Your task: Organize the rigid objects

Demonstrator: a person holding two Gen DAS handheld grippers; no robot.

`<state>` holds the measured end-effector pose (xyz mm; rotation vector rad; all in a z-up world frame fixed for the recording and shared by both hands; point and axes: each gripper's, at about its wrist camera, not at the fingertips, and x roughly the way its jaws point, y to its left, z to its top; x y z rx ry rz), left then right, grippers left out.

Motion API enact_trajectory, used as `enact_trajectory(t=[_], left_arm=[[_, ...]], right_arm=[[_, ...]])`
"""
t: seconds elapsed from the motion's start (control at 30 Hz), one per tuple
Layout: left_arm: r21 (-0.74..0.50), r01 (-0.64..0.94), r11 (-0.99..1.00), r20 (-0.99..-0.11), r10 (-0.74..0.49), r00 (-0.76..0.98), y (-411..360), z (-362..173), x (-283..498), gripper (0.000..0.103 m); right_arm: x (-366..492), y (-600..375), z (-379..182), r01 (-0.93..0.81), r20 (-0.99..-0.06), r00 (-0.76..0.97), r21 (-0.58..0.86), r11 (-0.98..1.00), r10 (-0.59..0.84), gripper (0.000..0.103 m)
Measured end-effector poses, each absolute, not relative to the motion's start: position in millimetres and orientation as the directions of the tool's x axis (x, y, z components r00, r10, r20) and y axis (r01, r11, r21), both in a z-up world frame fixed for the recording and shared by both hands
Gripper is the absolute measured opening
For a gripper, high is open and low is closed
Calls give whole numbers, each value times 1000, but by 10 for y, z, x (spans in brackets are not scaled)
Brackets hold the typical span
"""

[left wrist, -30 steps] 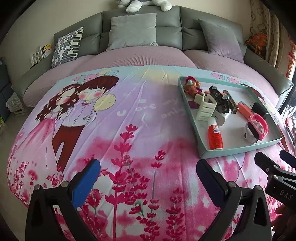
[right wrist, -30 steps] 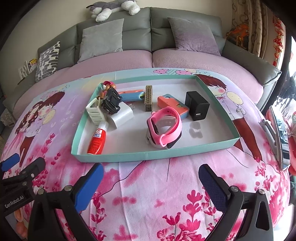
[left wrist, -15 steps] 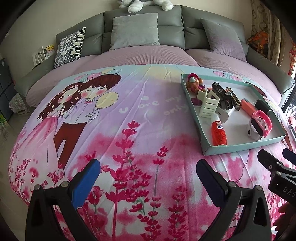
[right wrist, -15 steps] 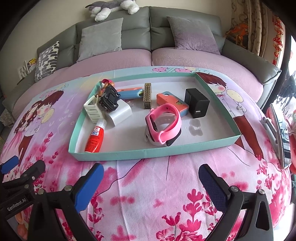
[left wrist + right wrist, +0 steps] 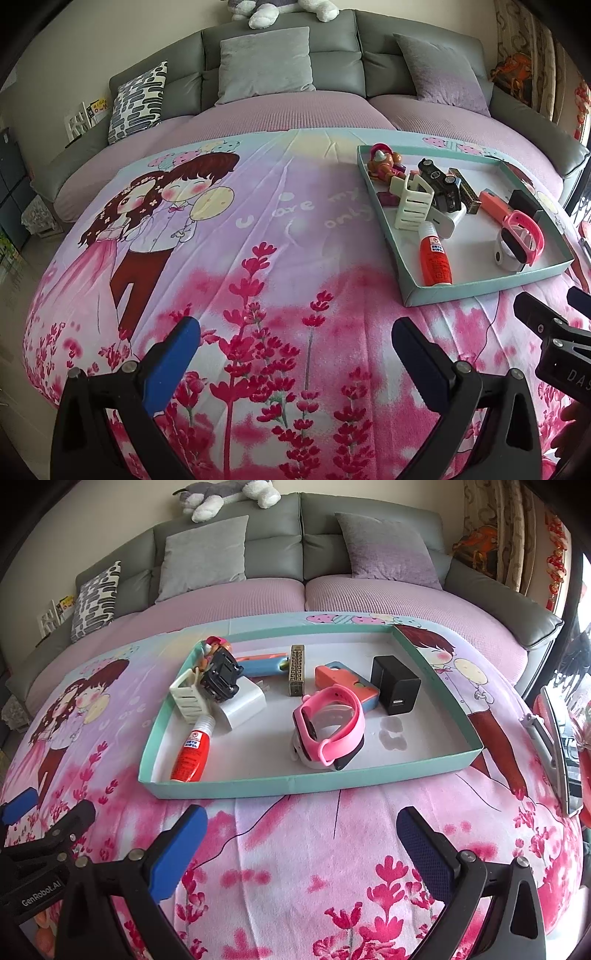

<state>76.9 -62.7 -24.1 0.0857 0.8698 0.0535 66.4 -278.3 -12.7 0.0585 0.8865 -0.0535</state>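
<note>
Both claws hang empty over the cartoon-print sheet, neither one touching anything. The left claw (image 5: 295,347) is released, fingers spread wide, w/ nothing but printed flowers between them. The right claw (image 5: 301,838) is released too, fingers wide apart over the pink stretch of sheet.

The task's things sit in the teal tray (image 5: 280,784), straight ahead of the right claw and just past its fingertips; from the left claw the tray (image 5: 480,288) lies ahead and off to the right. Inside it, as the right wrist view shows:
- red glue bottle (image 5: 192,753) – lying down, near-left corner, closest to the right claw's left finger
- pink watch band (image 5: 328,725) – near the middle, resting on a white piece
- black charger cube (image 5: 395,690) – ahead-right, upright
- orange case (image 5: 343,679) – just behind the band, touching the cube's left side as far as can be told
- white slotted holder (image 5: 188,698), black toy car (image 5: 219,677) on a white block, small figurine (image 5: 214,644) – bunched at the far-left end
- brown patterned bar (image 5: 296,670) and a blue-orange tool (image 5: 262,664) – far middle

As for progress – no loose item shows on the sheet around the tray, so the gathering part looks done or nearly so. Things inside are still jumbled at the left end, with the right half mostly bare; if tidying within the tray counts, that's what is left, probably. Both claws sit short of the tray, so no grasp is under way.
</note>
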Motion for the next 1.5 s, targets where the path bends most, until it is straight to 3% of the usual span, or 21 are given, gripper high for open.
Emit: enact_trajectory(t=[1.5], left_arm=[[118,-10,993,-759,96,644,-670,-240,753,103]], right_arm=[[664,-2783,-137,65,-776,630,23,998,-23,103]])
